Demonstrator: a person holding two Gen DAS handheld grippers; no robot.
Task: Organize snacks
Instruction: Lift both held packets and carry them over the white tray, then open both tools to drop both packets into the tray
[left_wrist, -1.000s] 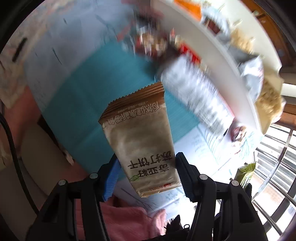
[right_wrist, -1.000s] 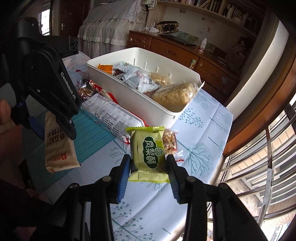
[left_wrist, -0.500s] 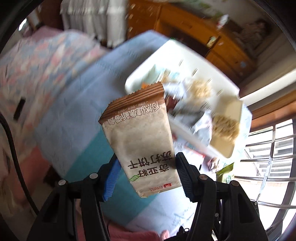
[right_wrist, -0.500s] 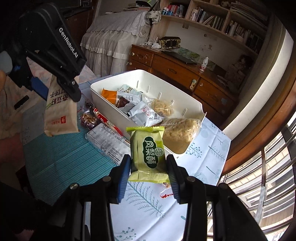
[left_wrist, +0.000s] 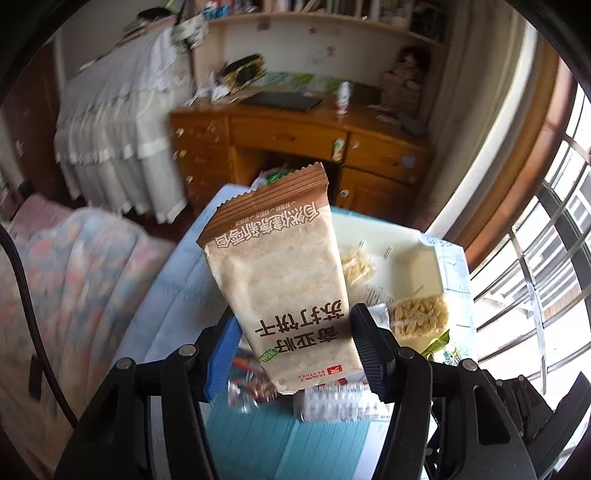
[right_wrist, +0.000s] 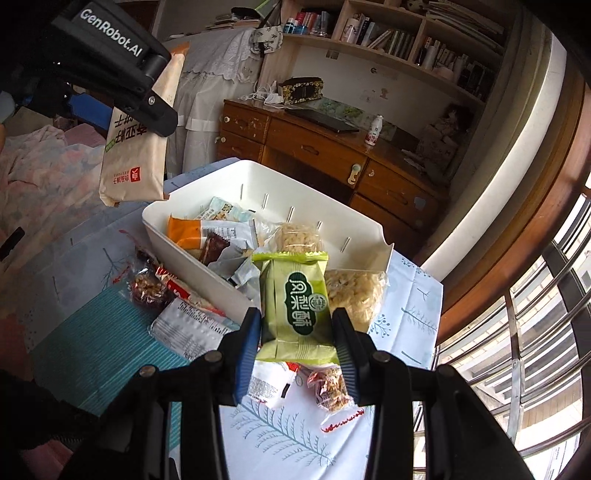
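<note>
My left gripper (left_wrist: 295, 343) is shut on a brown cracker packet (left_wrist: 280, 273) and holds it high in the air; the packet (right_wrist: 135, 147) also shows in the right wrist view, up left of the bin. My right gripper (right_wrist: 297, 332) is shut on a green pastry packet (right_wrist: 295, 306), held above the near edge of the white bin (right_wrist: 325, 214). The bin holds several snack packets, among them an orange one (right_wrist: 183, 232) and a puffed-rice bar (right_wrist: 297, 236).
Loose snacks lie on the table by the bin: a nut pack (right_wrist: 147, 291), a white printed pack (right_wrist: 188, 328), a second nut pack (right_wrist: 332, 391). A wooden desk (right_wrist: 321, 147) stands behind, a bed (left_wrist: 66, 280) on the left, window bars on the right.
Both grippers have risen with their packets. The left one swung up from over the teal mat and now faces the room. The right one moved closer over the bin.
</note>
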